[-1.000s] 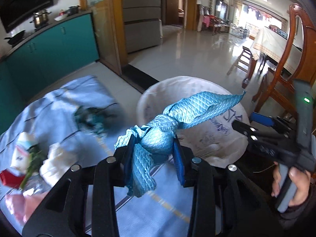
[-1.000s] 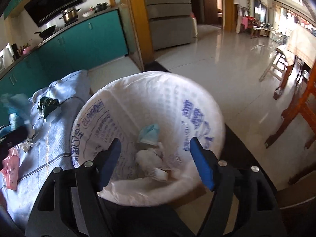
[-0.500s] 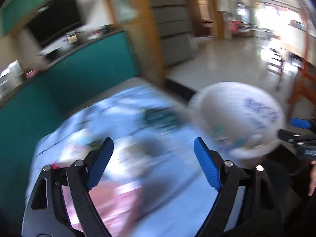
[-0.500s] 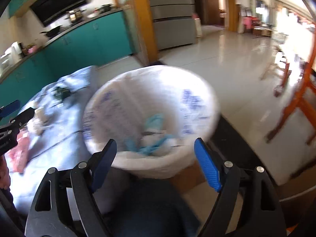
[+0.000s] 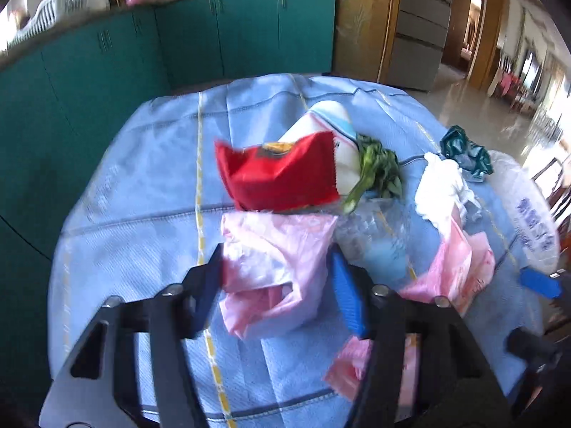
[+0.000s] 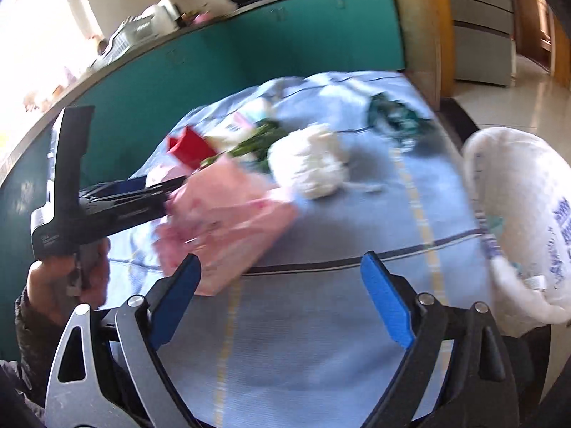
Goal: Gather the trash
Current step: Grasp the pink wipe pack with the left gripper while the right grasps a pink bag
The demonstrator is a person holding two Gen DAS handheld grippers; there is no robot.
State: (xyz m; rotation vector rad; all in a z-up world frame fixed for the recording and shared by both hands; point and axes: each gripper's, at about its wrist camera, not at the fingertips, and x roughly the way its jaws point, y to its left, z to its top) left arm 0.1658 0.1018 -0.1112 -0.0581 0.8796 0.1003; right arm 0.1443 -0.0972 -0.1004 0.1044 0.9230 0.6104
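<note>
A table under a light blue cloth [image 5: 150, 178] carries a red packet [image 5: 278, 174], a white carton [image 5: 332, 121], green leaves [image 5: 378, 167], crumpled white paper [image 5: 442, 185], pink plastic bags [image 5: 274, 260], a clear crushed bottle [image 5: 378, 235] and a dark teal wrapper [image 5: 464, 153]

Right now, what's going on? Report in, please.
Left gripper closing around pink plastic bag. Right gripper open, empty. Lined bin beside table, path clear.

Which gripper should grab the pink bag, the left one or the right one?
Probably the left gripper: its fingers already sit on either side of the pink plastic bag. The right gripper is open over bare tablecloth.
</note>
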